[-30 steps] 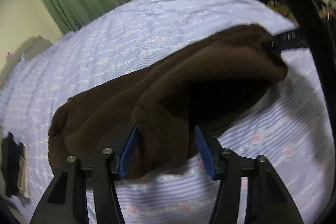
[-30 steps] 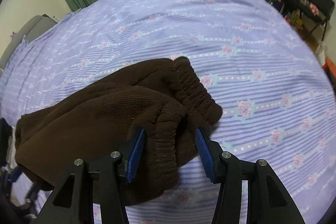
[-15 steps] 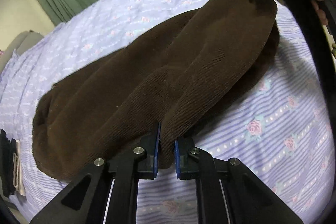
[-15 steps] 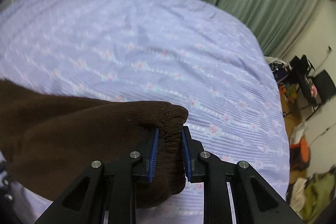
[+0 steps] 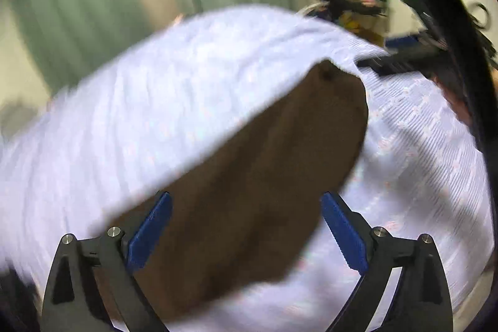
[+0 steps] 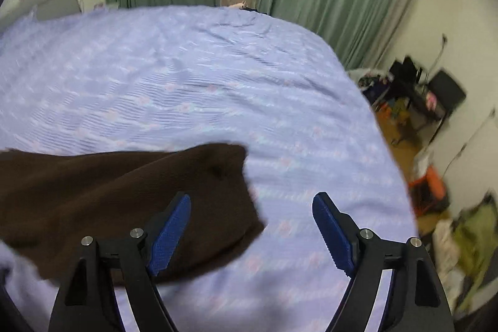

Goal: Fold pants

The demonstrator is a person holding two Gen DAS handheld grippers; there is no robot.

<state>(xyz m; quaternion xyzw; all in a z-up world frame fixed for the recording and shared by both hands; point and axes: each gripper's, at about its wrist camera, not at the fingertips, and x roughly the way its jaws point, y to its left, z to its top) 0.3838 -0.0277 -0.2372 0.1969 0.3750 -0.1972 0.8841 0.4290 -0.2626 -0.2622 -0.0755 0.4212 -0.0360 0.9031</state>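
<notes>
inspecting the pants [image 6: 130, 201]: they lie on the bed [image 6: 218, 89] as a doubled brown bundle, near its front edge. my left gripper [image 5: 246, 226] has just been opening and now gapes wide, pads clear of the cloth below. my right gripper [image 6: 252, 226] has just been opening too, nothing held, the pants' corner under its left finger. judgement: one fold laid and released; further folding and smoothing may remain.
</notes>
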